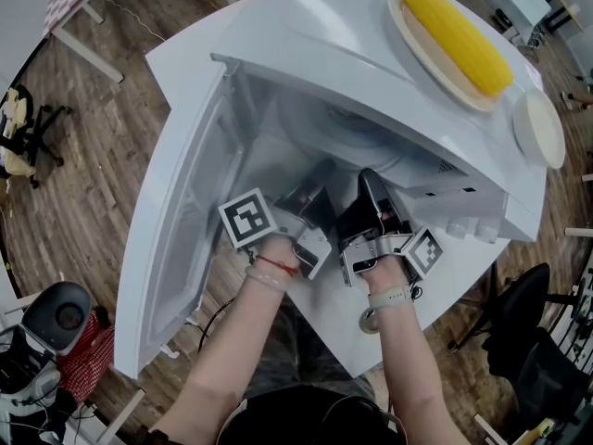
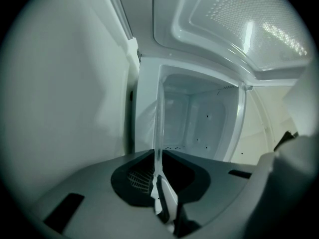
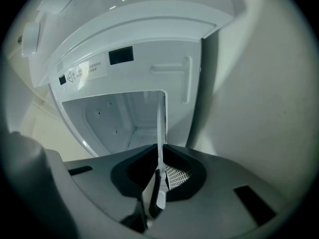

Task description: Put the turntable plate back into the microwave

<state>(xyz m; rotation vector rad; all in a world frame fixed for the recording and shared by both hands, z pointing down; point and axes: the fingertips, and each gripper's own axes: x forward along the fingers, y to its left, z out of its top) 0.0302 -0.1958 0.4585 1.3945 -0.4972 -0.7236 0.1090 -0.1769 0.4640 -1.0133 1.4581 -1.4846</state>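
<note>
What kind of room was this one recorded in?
Probably an office or lab workspace, not a home kitchen: the microwave stands on a plain white table over wood flooring, with a black office chair nearby.

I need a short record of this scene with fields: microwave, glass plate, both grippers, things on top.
Microwave: white, door open
Glass plate: held at the opening, between both grippers
Left gripper: shut on glass plate
Right gripper: shut on glass plate
On top: corn cob on beige plate, white dish beside
</note>
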